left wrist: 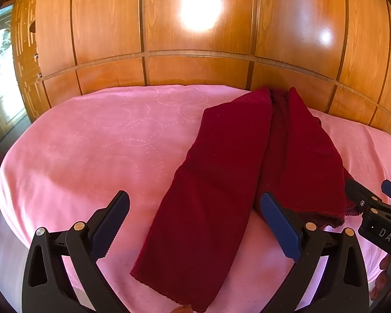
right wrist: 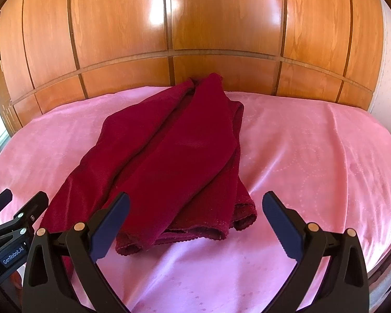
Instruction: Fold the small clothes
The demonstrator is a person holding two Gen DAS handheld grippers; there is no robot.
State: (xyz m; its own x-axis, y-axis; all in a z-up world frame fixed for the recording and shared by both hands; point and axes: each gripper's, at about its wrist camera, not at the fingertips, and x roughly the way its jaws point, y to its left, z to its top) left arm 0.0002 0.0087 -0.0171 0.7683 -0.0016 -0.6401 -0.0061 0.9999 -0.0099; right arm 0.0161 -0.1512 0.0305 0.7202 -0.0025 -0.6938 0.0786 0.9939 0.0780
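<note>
On pink bedspread (right wrist: 299,156): red cloth (right wrist: 174,156) (folded).

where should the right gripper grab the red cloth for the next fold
Probably the near right corner of the red cloth, where its stacked hems end and curl off the pink sheet. Come in low from the front, one finger sliding under the layers. The open right hand-held gripper already faces that edge; elsewhere the cloth lies flat, offering little to pinch.

Black gripper (right wrist: 195,221) frames, blue pads (right wrist: 112,224), brass screws.
</note>
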